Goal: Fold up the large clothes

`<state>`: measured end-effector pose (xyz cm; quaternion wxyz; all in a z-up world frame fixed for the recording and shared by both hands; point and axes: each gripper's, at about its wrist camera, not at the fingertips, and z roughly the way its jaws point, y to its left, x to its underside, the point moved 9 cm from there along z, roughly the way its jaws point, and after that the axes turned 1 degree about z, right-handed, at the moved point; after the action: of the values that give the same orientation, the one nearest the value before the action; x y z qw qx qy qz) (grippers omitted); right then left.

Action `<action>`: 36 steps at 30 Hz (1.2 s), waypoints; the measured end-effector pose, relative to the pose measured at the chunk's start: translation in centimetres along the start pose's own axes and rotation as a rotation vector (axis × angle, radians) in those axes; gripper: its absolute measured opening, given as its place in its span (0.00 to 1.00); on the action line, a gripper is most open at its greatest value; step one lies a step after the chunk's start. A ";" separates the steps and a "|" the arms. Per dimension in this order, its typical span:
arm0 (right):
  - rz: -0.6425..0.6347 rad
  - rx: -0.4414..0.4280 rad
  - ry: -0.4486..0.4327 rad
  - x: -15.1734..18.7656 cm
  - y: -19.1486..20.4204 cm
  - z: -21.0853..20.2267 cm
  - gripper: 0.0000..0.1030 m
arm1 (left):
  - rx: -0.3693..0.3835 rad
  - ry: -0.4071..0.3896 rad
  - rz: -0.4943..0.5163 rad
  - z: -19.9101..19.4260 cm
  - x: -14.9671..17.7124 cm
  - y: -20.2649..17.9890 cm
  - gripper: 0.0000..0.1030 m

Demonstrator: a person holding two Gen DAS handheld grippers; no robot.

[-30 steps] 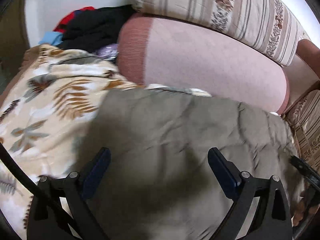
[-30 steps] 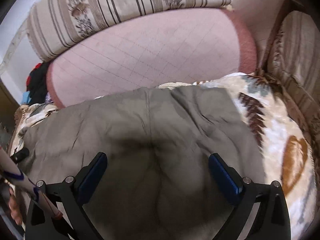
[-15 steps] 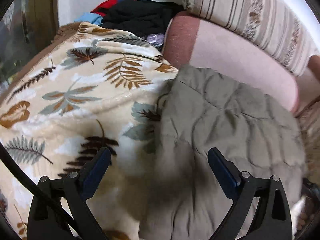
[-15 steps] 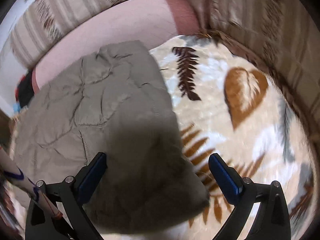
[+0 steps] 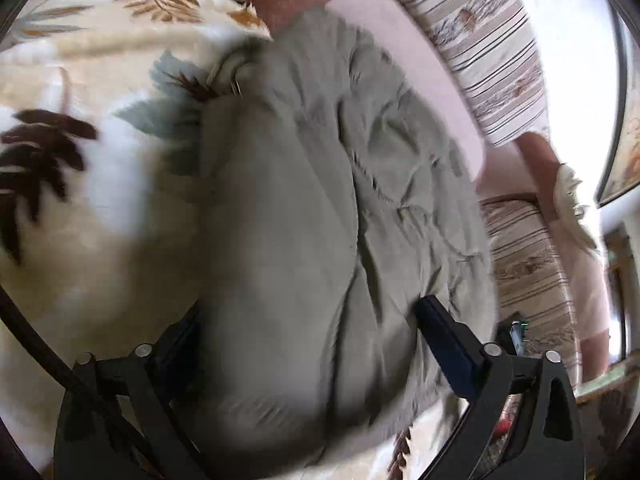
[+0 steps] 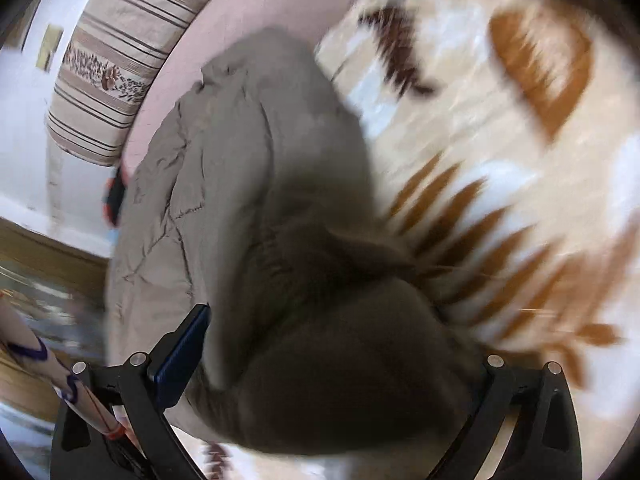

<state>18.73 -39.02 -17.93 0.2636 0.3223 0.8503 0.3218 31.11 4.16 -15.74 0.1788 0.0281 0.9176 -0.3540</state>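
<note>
The olive garment [image 5: 320, 208] lay bunched on the leaf-print blanket [image 5: 80, 184], beside the pink cushion [image 5: 400, 40]. Cloth bulged between each gripper's spread fingers, hiding the left gripper [image 5: 312, 344]'s left pad and the right gripper [image 6: 332, 352]'s right pad; both views were motion-blurred.

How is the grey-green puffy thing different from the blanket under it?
The garment is one plain grey-green colour; the blanket is cream with brown, orange and grey-green leaves. The garment is quilted, creased and bunched into a heap, while the blanket lies spread out flat and looks fuzzy. The garment sits on top; the blanket is underneath. Both are soft cloth on the sofa.
</note>
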 end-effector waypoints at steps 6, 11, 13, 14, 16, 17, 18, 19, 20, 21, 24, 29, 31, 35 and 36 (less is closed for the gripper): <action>0.055 -0.062 0.010 -0.1 1.8 -0.2 0.80 | -0.038 -0.028 0.050 -2.2 0.0 -2.3 0.56; 0.006 -0.151 0.017 1.9 3.8 -3.0 0.71 | -0.071 -0.045 0.096 -5.9 2.1 -3.2 0.53; -0.008 -0.136 0.028 3.0 3.4 -3.0 0.71 | -0.093 -0.035 0.084 -5.4 2.0 -2.2 0.62; -0.013 -0.106 0.031 3.4 2.8 -2.4 0.74 | -0.133 -0.021 0.070 -4.6 2.2 -1.3 0.66; 0.041 -0.080 0.027 3.5 1.5 -1.4 0.87 | -0.159 -0.024 0.046 -4.1 2.1 -0.6 0.75; 0.070 -0.087 0.013 3.4 1.1 -1.4 0.88 | -0.164 -0.033 0.038 -4.4 1.9 -0.7 0.75; 0.076 -0.083 0.002 3.2 1.2 -1.6 0.88 | -0.168 -0.039 0.037 -4.7 1.9 -0.6 0.74; 0.073 -0.058 -0.009 3.2 1.5 -2.0 0.89 | -0.176 -0.051 0.044 -5.3 1.8 -0.9 0.75; 0.054 -0.018 -0.025 3.2 1.9 -2.7 0.89 | -0.205 -0.071 0.070 -6.3 1.7 -1.2 0.75; 0.037 0.000 -0.035 3.3 2.0 -3.2 0.89 | -0.226 -0.085 0.091 -7.0 1.6 -1.5 0.75; -0.005 0.074 -0.109 3.3 2.1 -6.1 0.89 | -0.339 -0.162 0.161 -10.7 1.7 -1.4 0.75; -0.137 0.295 -0.321 2.9 3.1 -11.9 0.90 | -0.401 -0.245 0.204 -13.8 2.2 -2.6 0.75; -0.239 0.314 -0.336 3.0 5.0 -12.4 0.90 | -0.386 -0.252 0.243 -13.3 2.4 -4.0 0.77; -0.405 0.292 -0.267 4.9 9.9 -9.5 0.90 | -0.407 -0.221 0.288 -9.6 2.5 -5.4 0.78; -0.421 0.303 -0.262 4.9 10.4 -8.5 0.90 | -0.415 -0.211 0.292 -8.8 2.7 -5.2 0.78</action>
<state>13.89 -32.59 -6.08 0.3807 0.2134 0.8957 0.0849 24.92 5.84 -7.31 0.3247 0.0857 0.9330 -0.1297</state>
